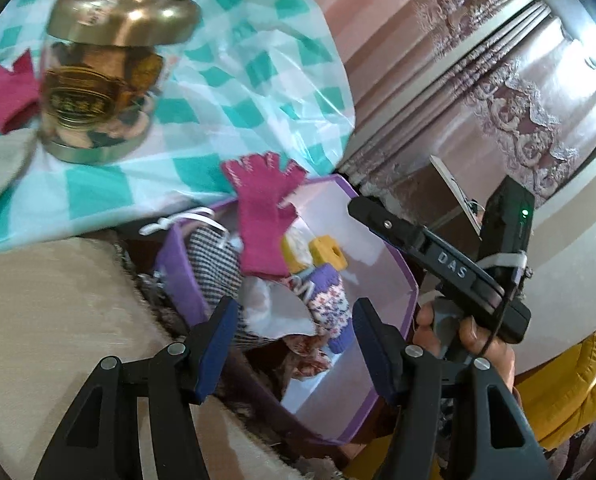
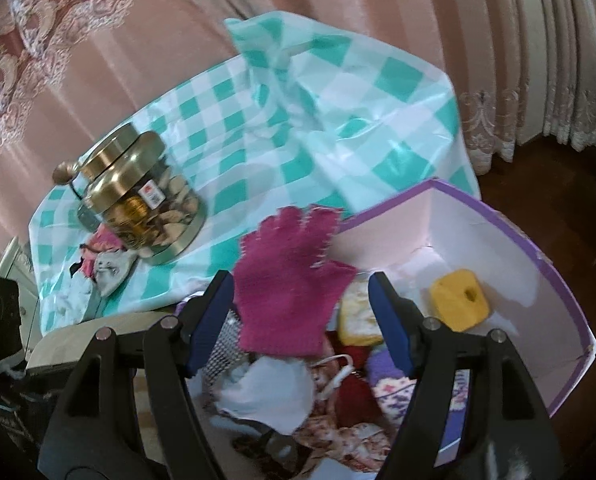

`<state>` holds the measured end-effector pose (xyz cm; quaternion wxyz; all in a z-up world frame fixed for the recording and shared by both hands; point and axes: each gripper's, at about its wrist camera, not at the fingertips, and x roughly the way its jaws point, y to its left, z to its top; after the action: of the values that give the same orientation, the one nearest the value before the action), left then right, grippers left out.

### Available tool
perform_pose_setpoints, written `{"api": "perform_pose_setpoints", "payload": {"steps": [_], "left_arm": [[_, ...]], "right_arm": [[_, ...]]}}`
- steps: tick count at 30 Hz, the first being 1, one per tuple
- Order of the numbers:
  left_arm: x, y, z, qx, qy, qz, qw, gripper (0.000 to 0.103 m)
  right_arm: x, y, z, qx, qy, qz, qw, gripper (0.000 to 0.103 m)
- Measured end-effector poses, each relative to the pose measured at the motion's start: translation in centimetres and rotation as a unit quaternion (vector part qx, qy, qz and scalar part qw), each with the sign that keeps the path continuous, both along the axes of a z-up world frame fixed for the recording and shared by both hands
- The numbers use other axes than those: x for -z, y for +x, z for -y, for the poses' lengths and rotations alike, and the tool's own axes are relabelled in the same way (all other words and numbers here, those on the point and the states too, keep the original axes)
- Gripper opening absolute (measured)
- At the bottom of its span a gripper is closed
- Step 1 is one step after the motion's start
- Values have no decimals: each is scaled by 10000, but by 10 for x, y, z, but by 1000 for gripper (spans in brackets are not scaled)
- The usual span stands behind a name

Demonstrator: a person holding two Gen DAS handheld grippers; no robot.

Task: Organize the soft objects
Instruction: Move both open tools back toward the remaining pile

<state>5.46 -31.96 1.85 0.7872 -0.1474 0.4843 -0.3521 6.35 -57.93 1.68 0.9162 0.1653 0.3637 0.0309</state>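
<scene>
Pink glove [image 2: 294, 280] lies over the box [image 2: 518, 240], between open right hand-held gripper [image 2: 300, 322] jaws.

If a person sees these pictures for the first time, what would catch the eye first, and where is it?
Probably the pink glove, lying half over the near rim of the purple box, which is full of soft things, with a yellow block by its far wall. Next, the gold-lidded jar on the teal checked cloth behind. Both tongs, left and right, are open.
</scene>
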Motion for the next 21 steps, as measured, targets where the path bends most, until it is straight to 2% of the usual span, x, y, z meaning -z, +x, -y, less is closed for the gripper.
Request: {"api": "perform_pose_setpoints", "payload": {"steps": [13,21], "left_arm": [[-8,1,-91,-1019,-64,99,9947,60],[-11,1,-166,-1832,104,219,9828,60]], "right_arm": [[-8,5,-69,-824,-104,-53,9965,73],[-9,6,-122,-1427,-184,-102,9895,73]]}}
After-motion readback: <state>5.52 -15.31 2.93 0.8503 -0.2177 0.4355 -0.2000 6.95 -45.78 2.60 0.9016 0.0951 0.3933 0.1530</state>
